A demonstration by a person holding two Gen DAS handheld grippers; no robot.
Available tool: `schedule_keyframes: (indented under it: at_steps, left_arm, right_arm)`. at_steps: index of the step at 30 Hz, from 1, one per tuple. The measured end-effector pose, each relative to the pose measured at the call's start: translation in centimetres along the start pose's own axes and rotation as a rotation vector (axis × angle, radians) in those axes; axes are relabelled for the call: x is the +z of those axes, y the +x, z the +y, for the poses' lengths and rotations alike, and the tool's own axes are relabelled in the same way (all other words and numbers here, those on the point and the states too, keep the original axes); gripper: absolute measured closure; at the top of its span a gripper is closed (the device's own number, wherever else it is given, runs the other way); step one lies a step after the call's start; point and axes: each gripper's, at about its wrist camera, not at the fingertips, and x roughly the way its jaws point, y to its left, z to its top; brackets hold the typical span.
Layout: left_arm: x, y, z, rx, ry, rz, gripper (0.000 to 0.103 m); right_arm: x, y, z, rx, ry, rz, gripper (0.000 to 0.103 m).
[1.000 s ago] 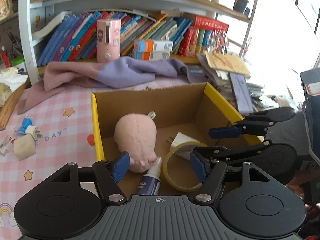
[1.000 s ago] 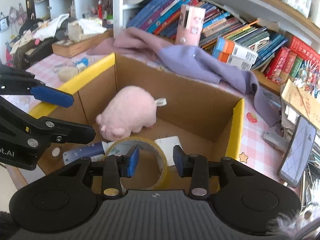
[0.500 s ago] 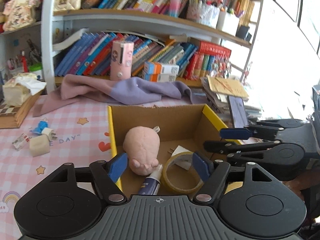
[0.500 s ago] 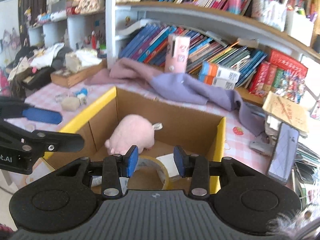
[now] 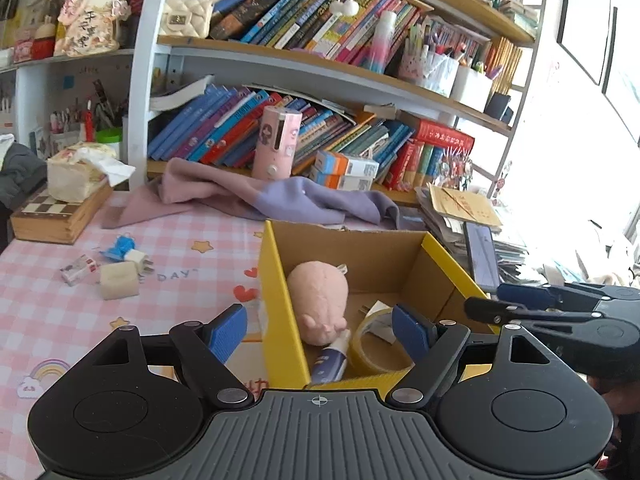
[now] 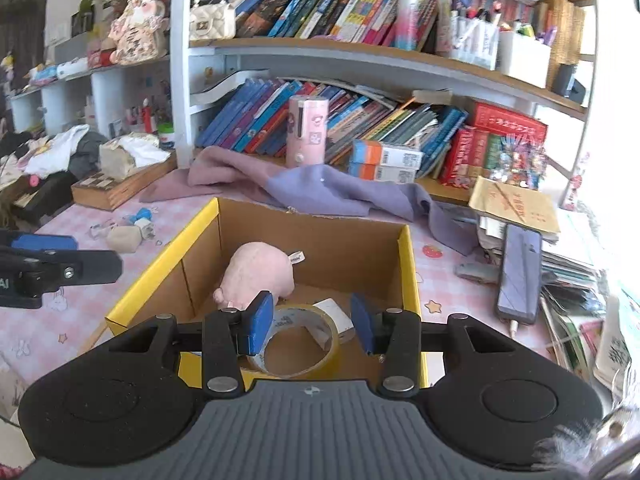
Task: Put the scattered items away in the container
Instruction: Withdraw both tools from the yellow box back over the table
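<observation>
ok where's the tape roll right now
The tape roll lies flat in the cardboard box, near its front wall, beside the pink plush pig.

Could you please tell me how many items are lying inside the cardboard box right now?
4: a pink plush pig at the back left, a tape roll in front, a white block behind it, a blue-labelled tube beside the pig. More may be hidden.

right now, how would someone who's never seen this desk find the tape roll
Find the yellow-rimmed cardboard box on the pink checked tablecloth. Inside, at its near end, beside the pink plush, lies the tape roll. It is the only open ring there, tan with a hollow middle.
</observation>
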Motion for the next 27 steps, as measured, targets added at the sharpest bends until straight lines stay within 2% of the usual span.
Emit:
schedule_keyframes:
  at_steps: [8,14,24,26,27]
  left_arm:
    - [-1.6,-4.9,3.3,0.034,0.057,-0.056,0.022]
    - [-3.1,-8.5,6.0,0.025,0.036,-0.067,0.02]
    - [-6.8,-12.8,9.9,0.035,0.025,0.002,0.019]
    - [-7.5,-13.4,10.3,0.044,0.029,0.027,0.017]
    - [-7.8,-13.6,10.6,0.051,0.032,0.039,0.013]
  right_arm:
    - [-1.8,-3.4,3.2,-0.134,0.098,-0.048,0.06]
    - [-3.5,-6.6,6.8,-0.195,0.114,-0.046,0.056]
    - [-7.6,-9.9,13.8,-0.192,0.079,0.05,0.049]
    - [-8.1,-10.1,14.9,-0.177,0.079,0.071,0.041]
    - [-8.3,-10.1,15.5,-0.167,0.08,0.081,0.041]
